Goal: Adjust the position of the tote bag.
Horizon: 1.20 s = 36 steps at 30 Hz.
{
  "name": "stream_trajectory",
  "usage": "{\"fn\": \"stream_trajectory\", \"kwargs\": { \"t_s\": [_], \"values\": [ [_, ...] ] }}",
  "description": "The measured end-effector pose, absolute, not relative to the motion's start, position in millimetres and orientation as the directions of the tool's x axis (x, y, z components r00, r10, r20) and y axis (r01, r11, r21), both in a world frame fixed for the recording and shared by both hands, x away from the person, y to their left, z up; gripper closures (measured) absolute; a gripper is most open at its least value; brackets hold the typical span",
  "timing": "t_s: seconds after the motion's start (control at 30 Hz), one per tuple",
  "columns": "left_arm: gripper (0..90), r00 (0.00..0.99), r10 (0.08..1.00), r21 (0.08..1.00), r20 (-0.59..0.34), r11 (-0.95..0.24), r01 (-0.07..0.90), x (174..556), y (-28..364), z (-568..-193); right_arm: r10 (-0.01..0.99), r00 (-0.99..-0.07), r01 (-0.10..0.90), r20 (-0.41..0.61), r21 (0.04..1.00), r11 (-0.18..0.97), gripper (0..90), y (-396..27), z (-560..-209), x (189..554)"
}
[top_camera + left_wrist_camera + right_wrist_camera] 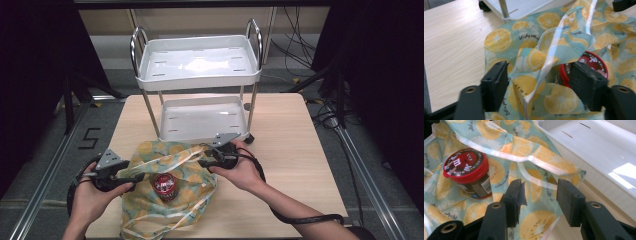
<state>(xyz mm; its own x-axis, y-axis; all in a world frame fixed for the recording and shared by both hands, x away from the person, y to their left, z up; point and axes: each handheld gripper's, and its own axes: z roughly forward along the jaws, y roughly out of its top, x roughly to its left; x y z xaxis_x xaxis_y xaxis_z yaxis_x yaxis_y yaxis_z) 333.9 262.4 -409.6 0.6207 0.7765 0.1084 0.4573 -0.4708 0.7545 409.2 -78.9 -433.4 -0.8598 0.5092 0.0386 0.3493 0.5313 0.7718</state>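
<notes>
A teal bag printed with lemon slices lies open on the wooden table. Inside it stands a dark jar with a red lid. My left gripper is at the bag's left edge, and my right gripper is at its upper right edge. In the left gripper view the jaws of the gripper stand wide apart around a raised fold of the bag, with the jar just behind the right jaw. In the right gripper view the gripper is open over the bag's cloth, and the jar sits to the left.
A white two-shelf cart with chrome handles stands at the table's far side, its lower tray just behind the bag. That tray's wall is close to my right gripper. Bare tabletop lies left of the bag.
</notes>
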Motion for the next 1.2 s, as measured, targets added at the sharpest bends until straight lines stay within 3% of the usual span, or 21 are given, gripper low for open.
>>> {"fn": "stream_trajectory", "kwargs": {
  "t_s": [0.13,0.23,0.3,0.37,0.47,0.63,0.83,1.0,1.07,1.2],
  "values": [
    [49.3,0.639,0.758,0.749,0.129,-0.497,0.438,341,261,-412,0.499,-0.866,0.329,0.021,0.777,0.537,58.5,-79,-433,410],
    [59.9,0.597,0.801,0.748,0.051,-0.427,0.508,349,257,-423,0.500,-0.866,0.339,0.032,0.772,0.538,59.7,-79,-432,409],
    [61.6,0.578,0.814,0.706,0.065,-0.447,0.549,357,258,-430,0.492,-0.870,0.332,0.029,0.772,0.542,60.0,-80,-432,409],
    [56.4,0.573,0.815,0.688,0.087,-0.466,0.557,365,258,-436,0.493,-0.869,0.342,0.041,0.770,0.539,60.0,-78,-433,407],
    [46.2,0.552,0.833,0.677,0.039,-0.428,0.598,366,253,-439,0.502,-0.864,0.341,0.036,0.776,0.531,60.0,-78,-434,408],
    [31.1,0.585,0.809,0.691,0.057,-0.455,0.562,357,254,-430,0.490,-0.871,0.330,0.026,0.770,0.546,60.0,-82,-433,409],
    [24.0,0.633,0.762,0.687,0.136,-0.533,0.495,345,262,-413,0.496,-0.868,0.323,0.014,0.775,0.544,59.8,-84,-432,408],
    [23.2,0.631,0.768,0.715,0.105,-0.499,0.489,331,262,-402,0.502,-0.864,0.335,0.028,0.777,0.534,59.9,-85,-431,407],
    [30.4,0.635,0.766,0.749,0.101,-0.479,0.458,327,260,-400,0.496,-0.868,0.327,0.020,0.774,0.542,60.2,-87,-430,407],
    [56.1,0.667,0.736,0.755,0.115,-0.501,0.422,328,252,-400,0.501,-0.865,0.335,0.026,0.772,0.540,61.2,-89,-429,406]
  ]
}}
